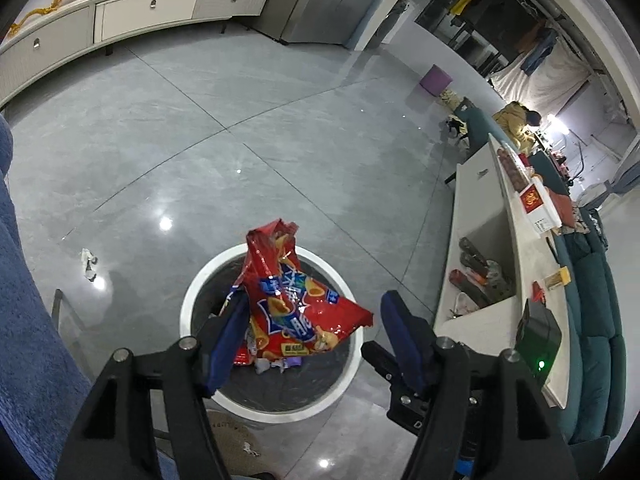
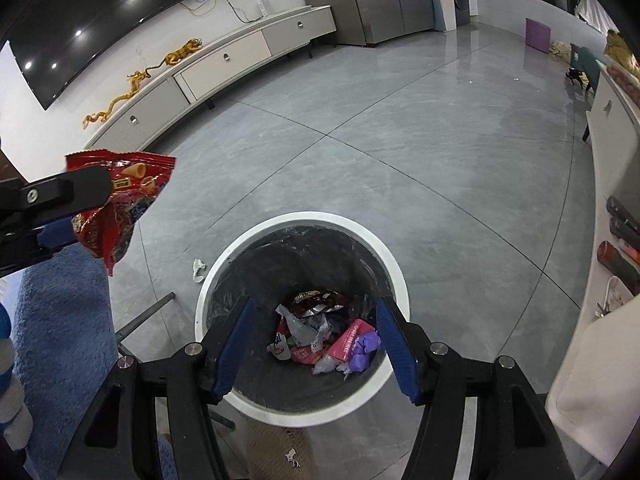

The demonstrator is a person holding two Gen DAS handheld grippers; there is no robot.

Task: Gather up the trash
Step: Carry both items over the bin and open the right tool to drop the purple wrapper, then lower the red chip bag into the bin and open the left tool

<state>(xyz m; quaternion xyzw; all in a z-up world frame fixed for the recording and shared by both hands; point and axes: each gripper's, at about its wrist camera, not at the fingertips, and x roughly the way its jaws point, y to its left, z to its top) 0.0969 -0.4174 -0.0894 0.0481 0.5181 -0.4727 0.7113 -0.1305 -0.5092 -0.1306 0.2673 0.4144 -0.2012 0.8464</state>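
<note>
Between our left gripper's blue fingers hangs a red snack bag, crumpled, its torn mouth pointing up. The jaws stand apart; the bag lies against the left finger, while the right finger is clear of it, so nothing clamps it. In the right wrist view we see the same bag at the far left, beside the left gripper's black arm, above the blue rug.

Our right gripper is also spread wide, with nothing between its blue fingers; through the gap we look straight down into the bin.

Below both grippers stands the round trash bin, white-rimmed with a dark liner. At its bottom lie wrappers: silver foil, a pink packet, purple scraps. In the left wrist view the bag hangs over the bin's opening.

On the grey tiled floor, just left of the bin, we see a small white crumpled scrap, well apart from both grippers. Farther out, a long white cabinet runs along the wall with golden figurines on top, under a dark screen. To the right stands a white table holding assorted items, with a teal sofa beyond it.
</note>
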